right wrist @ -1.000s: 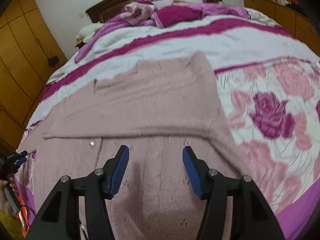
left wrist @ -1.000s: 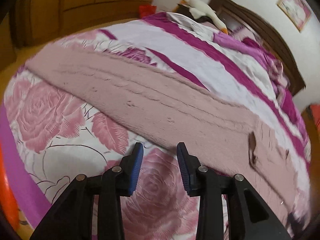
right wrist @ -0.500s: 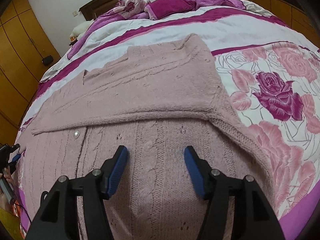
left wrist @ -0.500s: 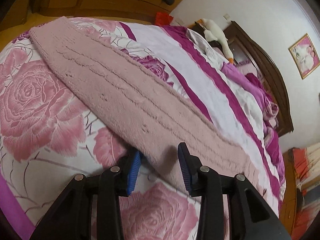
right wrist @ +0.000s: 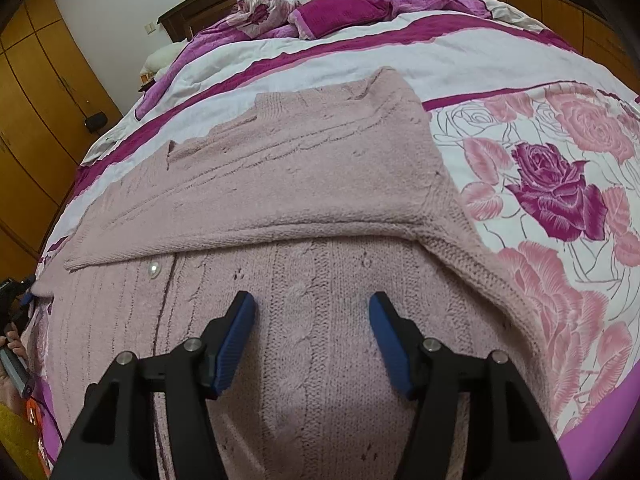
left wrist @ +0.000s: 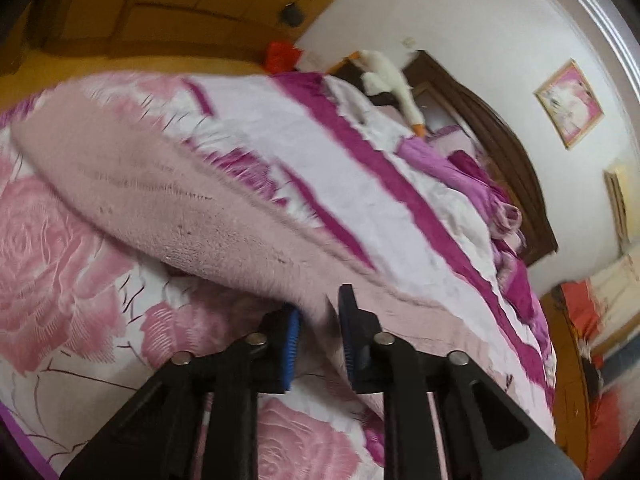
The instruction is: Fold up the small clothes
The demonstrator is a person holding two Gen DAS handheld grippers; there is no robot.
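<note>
Now the left gripper [left wrist: 318, 320], open half a second ago, has its jaws closed on the pink cardigan's [right wrist: 304, 208] edge, lifting it off the bed [right wrist: 520, 72]. Right gripper [right wrist: 312, 320] hovers wide open above the cardigan's front.

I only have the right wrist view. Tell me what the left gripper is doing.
Observer: The left gripper is shut on the cardigan edge, which rises off the bedspread.
Operator: Report what lies beyond it.
Observer: A white toy goose by the headboard.
Operator: Name anything on the wall.
Observer: A framed pink picture.
</note>
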